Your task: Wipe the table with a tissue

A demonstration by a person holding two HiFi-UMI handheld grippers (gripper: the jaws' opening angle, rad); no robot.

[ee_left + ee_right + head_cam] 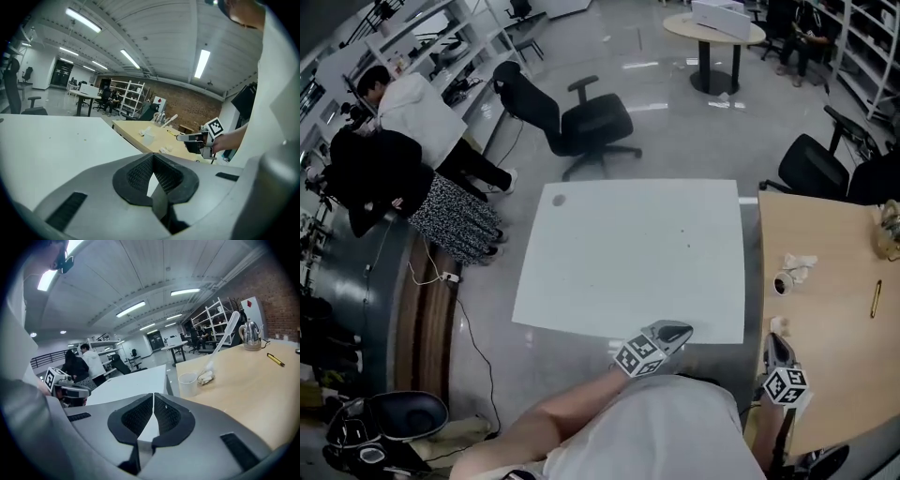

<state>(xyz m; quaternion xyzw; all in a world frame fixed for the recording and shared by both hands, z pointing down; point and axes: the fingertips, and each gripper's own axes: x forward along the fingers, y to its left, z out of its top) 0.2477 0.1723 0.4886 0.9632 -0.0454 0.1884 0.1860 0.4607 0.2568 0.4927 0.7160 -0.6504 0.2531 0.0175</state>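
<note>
White table (581,262) not yet wiped; left gripper (681,331) and right gripper (775,339) both closed, empty; right should open wide before pinching the probable tissue (799,263) beside the cup (784,282).

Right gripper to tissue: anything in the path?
Partly. The white cup stands on the wooden table between the right gripper and the tissue, close beside the tissue. Otherwise only bare tabletop lies on that path. The gripper is shut and empty.
</note>
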